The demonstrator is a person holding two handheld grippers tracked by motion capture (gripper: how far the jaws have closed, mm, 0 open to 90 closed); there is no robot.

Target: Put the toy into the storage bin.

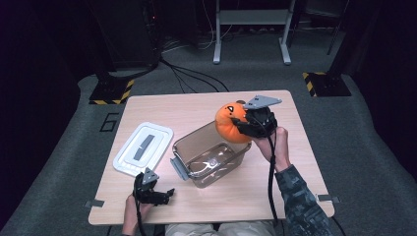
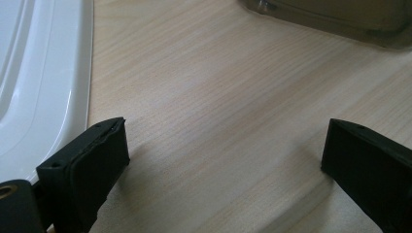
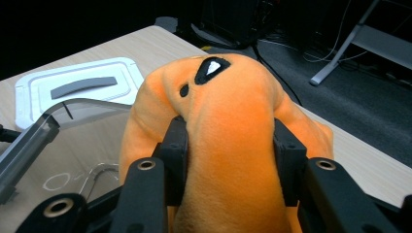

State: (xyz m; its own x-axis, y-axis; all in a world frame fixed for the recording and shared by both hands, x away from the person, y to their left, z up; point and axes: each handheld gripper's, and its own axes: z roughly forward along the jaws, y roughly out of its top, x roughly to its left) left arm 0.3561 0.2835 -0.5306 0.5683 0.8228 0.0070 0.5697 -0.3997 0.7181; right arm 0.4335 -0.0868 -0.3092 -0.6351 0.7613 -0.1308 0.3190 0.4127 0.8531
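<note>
The right gripper (image 1: 244, 124) is clamped on a soft orange pumpkin toy (image 1: 230, 124), its two black jaws sunk deep into the plush so the fabric bulges out between and around them, and it holds the toy in the air just over the far right corner of the clear plastic bin (image 1: 183, 142) that stands mid-counter. The left gripper (image 1: 158, 195) rests low near the front edge of the counter (image 1: 196, 105), its jaws spread wide with nothing between them, just beside the white lid (image 1: 142, 148) and well apart from the bin. The main risk looks to be the rim — the toy seems wide compared with the bin's opening, and from this spot it sits more above the corner than above the middle, so let go here it could catch on the wall, perch there or roll off onto the counter. A plush this squashed may also spring back as the jaws part and bounce sideways. Nothing steadies the bin, so a nudge from the toy or the gripper could slide or tip it, and something thin and metallic, too unclear to identify, lying in the bottom could keep the toy from settling flat
</note>
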